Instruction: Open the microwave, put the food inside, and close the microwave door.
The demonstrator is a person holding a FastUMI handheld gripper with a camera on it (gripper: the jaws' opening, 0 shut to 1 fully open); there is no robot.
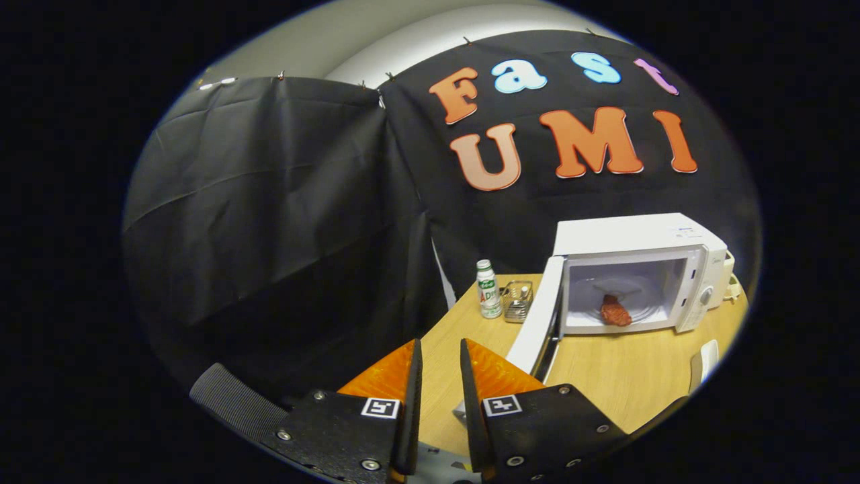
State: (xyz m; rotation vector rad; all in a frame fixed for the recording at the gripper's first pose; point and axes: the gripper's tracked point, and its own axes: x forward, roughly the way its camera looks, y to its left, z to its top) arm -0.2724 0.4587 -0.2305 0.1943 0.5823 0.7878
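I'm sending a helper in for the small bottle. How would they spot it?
Start at the white microwave with its door swung open. Left of the door stand two small things; the bottle is the taller, white with a green label, beside a wire basket.

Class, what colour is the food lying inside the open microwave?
Reddish-brown: the food lies on the microwave's turntable, seen in the gripper view.

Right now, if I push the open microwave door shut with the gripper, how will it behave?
The door hangs wide open on its hinge side, so it should swing freely. It looks rigid. The microwave looks small and may slide on the smooth table. The gripper holds nothing.
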